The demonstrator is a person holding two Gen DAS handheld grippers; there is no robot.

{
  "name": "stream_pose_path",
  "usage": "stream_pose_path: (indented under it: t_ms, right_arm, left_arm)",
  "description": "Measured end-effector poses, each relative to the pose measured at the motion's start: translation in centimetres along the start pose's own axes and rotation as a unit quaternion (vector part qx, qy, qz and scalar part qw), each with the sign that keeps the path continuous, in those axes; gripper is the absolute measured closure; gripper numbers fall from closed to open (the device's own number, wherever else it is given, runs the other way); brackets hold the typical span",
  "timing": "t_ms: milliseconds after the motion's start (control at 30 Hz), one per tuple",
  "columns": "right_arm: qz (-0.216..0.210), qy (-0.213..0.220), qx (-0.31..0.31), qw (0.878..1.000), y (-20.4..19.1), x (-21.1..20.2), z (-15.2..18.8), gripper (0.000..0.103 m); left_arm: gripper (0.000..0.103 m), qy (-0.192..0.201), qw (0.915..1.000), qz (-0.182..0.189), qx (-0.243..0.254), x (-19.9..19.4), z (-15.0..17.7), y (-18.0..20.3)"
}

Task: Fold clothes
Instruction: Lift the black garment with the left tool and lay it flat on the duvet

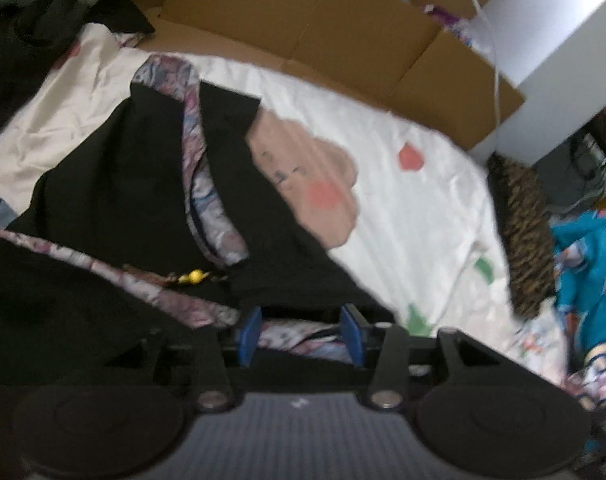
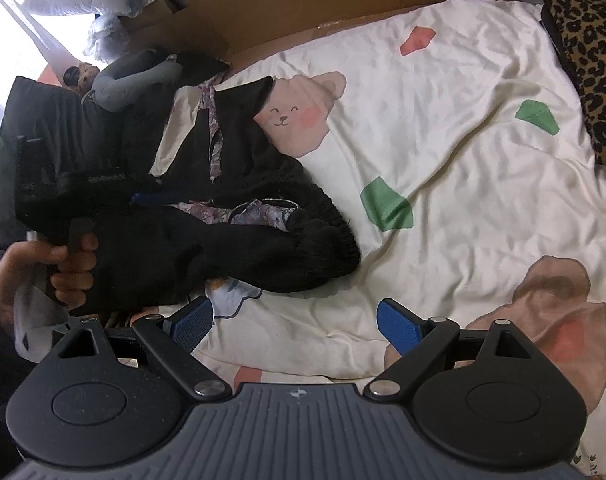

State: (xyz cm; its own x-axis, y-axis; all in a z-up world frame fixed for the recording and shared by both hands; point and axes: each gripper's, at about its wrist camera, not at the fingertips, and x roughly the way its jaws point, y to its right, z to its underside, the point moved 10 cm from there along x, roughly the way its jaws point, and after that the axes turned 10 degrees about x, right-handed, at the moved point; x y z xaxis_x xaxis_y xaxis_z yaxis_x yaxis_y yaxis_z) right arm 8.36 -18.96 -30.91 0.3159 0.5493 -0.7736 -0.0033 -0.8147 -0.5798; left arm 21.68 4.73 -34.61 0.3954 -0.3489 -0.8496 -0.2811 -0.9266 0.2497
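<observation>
Right wrist view, from left to right: a hand (image 2: pixel 43 268) grips the handle of the left gripper (image 2: pixel 143 199), which reaches into the garment (image 2: pixel 231 248). The garment is a black piece with a patterned purple-grey lining, lying on the left part of the sheet (image 2: pixel 443 152). Its long axis runs from the near left, where the bulk is bunched up, away toward the far edge of the sheet, where a narrower black part with a lining strip ends beside the bear print (image 2: pixel 299 120). A ribbed cuff lies at the garment's right edge, nearest the green patch (image 2: pixel 387 204).

The right gripper (image 2: pixel 291 326) hangs over bare sheet just on the near side of the garment, jaws spread wide and empty; its left pad sits close to the garment's edge, and contact cannot be told.

Right of the garment the sheet lies wrinkled, and a leopard cushion (image 2: pixel 587 56) sits at its far right corner.

In the blurred left wrist view, the left gripper (image 1: pixel 301 334) has its blue pads (image 1: pixel 249 334) parted with lining and black cloth between them; whether the pads press on the cloth cannot be told. A small yellow bead (image 1: pixel 193 277) lies on the garment (image 1: pixel 115 184) left of the bear print (image 1: pixel 315 184). Cardboard (image 1: pixel 343 28) stands behind the sheet (image 1: pixel 423 200).
</observation>
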Motion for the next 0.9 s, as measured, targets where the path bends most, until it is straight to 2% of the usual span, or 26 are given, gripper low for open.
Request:
stream_pose_path:
  t_ms: [67, 167, 300, 400, 567, 700, 767, 833, 900]
  right_arm:
    - [0.002, -0.004, 0.000, 1.000, 0.1, 0.2, 0.2, 0.010]
    - [0.007, -0.010, 0.002, 1.000, 0.5, 0.4, 0.6, 0.010]
    - [0.011, -0.014, 0.005, 1.000, 1.0, 0.5, 0.9, 0.010]
    - [0.011, -0.012, 0.005, 1.000, 1.0, 0.4, 0.9, 0.010]
    - [0.012, -0.011, 0.004, 1.000, 1.4, 0.2, 0.9, 0.010]
    - [0.016, -0.014, 0.006, 1.000, 1.7, 0.3, 1.0, 0.010]
    - [0.018, -0.016, 0.006, 1.000, 1.8, 0.4, 1.1, 0.010]
    - [0.018, -0.016, 0.006, 1.000, 1.8, 0.4, 1.1, 0.010]
    - [0.017, -0.017, 0.006, 1.000, 1.7, 0.4, 1.1, 0.010]
  left_arm:
    - [0.056, -0.004, 0.9993, -0.012, 0.036, 0.5, 0.5, -0.1]
    - [0.040, -0.008, 0.9973, -0.015, 0.071, 1.6, 1.2, 0.2]
    - [0.038, -0.012, 0.9934, -0.021, 0.112, 2.3, 1.7, 0.9]
    - [0.032, -0.009, 0.9852, -0.034, 0.168, 2.7, 2.1, 1.5]
    - [0.027, -0.018, 0.9698, -0.027, 0.242, 4.0, 3.2, 2.7]
    - [0.024, -0.038, 0.9593, -0.040, 0.277, 6.0, 4.1, 2.9]
    - [0.024, -0.036, 0.9589, -0.047, 0.277, 6.7, 4.0, 2.7]
    - [0.024, -0.035, 0.9631, -0.048, 0.262, 7.1, 4.2, 2.4]
    - [0.042, -0.039, 0.9663, -0.048, 0.250, 7.2, 4.7, 2.2]
